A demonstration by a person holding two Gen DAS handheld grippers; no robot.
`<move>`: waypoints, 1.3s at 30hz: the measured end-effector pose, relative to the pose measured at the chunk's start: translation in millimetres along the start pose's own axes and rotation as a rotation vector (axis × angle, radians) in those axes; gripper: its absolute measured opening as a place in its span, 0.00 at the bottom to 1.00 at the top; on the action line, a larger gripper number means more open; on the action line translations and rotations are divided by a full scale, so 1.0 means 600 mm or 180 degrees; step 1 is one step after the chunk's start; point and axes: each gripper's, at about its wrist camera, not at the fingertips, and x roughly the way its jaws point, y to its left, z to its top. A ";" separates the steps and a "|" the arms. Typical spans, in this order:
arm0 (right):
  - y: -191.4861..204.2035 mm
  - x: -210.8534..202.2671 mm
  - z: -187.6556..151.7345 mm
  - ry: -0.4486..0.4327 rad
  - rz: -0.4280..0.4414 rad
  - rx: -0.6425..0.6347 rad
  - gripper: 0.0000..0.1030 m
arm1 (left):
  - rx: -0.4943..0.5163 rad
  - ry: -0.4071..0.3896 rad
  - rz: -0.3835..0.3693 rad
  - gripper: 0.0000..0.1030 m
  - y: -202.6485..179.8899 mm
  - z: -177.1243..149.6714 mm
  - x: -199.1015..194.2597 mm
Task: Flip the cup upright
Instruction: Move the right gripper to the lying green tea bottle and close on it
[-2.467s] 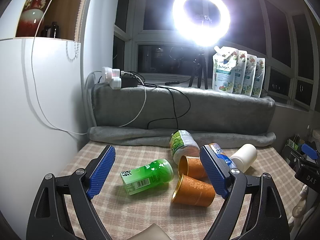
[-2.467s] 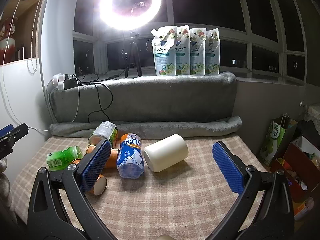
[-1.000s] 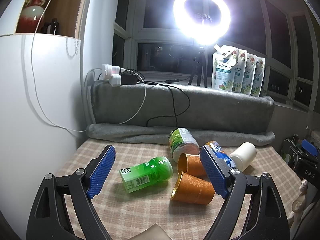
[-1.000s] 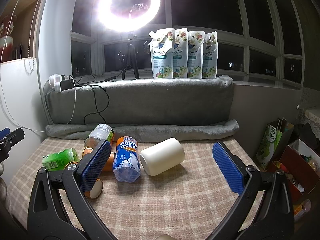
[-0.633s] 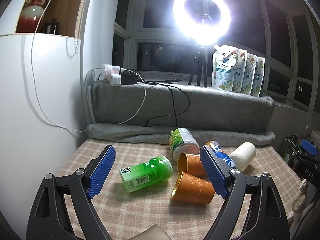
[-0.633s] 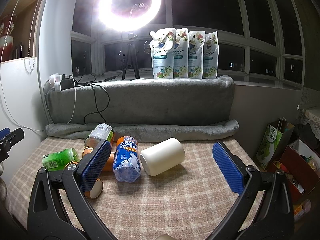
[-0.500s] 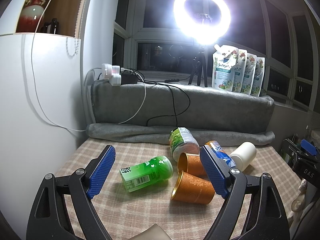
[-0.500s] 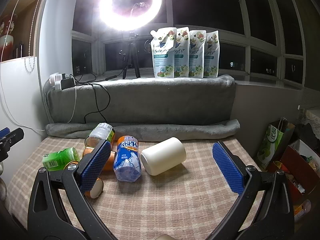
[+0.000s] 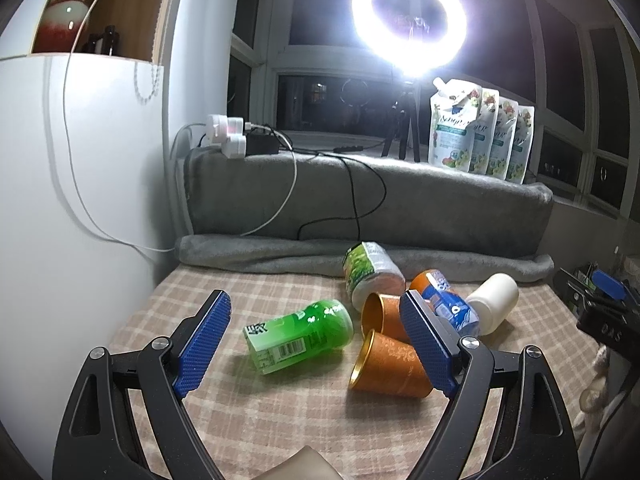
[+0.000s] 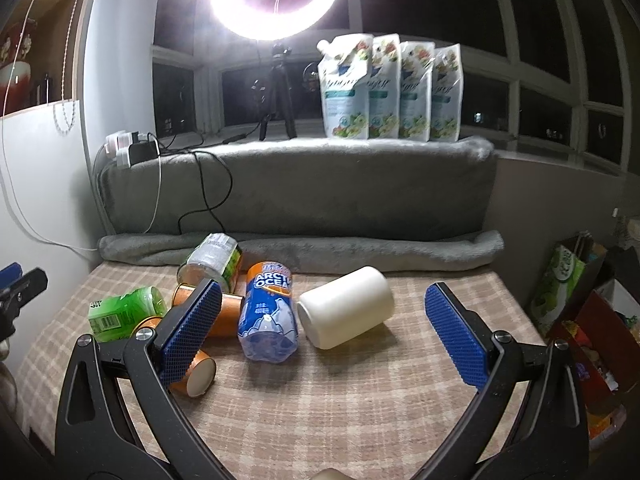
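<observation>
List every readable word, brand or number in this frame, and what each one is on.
"ARCTIC OCEAN": blue and orange bottle, last letter cut off.
"DAS": black gripper body at the right edge.
Green bottle: white characters and a barcode, unreadable.
Refill pouches: script brand name, too blurred.
Clear bottle: label print too small.

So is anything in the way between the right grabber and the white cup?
Nothing visible. The white cup lies on its side on the checked cloth, and the open right gripper faces it with only bare cloth between. The blue bottle lies beside the cup, to its left.
</observation>
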 end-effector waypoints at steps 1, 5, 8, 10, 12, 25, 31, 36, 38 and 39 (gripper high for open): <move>0.003 0.008 0.002 0.0036 0.0055 -0.0004 1.00 | -0.0004 0.0018 0.0010 0.84 0.001 -0.002 0.000; 0.016 0.052 0.019 0.0275 0.0351 -0.0048 1.00 | -0.0053 0.0126 0.0010 0.84 0.012 -0.008 0.006; 0.032 0.096 0.039 0.0499 0.0585 -0.0079 1.00 | -0.0161 0.0295 -0.0055 0.84 0.029 -0.016 0.018; 0.043 0.127 0.053 0.0652 0.0697 -0.0091 1.00 | -0.0264 0.0410 -0.0111 0.84 0.040 -0.023 0.026; 0.056 0.164 0.071 0.0820 0.0820 -0.0096 1.00 | -0.0331 0.0494 -0.0148 0.84 0.048 -0.030 0.031; 0.135 0.412 0.096 0.2220 0.1387 0.0325 1.00 | -0.0436 0.0588 -0.0040 0.84 0.077 -0.045 0.036; 0.158 0.483 0.080 0.2513 0.1366 0.0424 1.00 | -0.0515 0.0604 0.0045 0.84 0.100 -0.046 0.042; 0.181 0.517 0.070 0.2629 0.1402 0.0427 1.00 | -0.0539 0.0596 0.0117 0.84 0.113 -0.046 0.046; 0.190 0.527 0.067 0.2653 0.1382 0.0392 1.00 | -0.0549 0.0601 0.0145 0.84 0.116 -0.046 0.048; 0.195 0.535 0.064 0.2667 0.1375 0.0378 1.00 | -0.0555 0.0605 0.0154 0.84 0.118 -0.046 0.049</move>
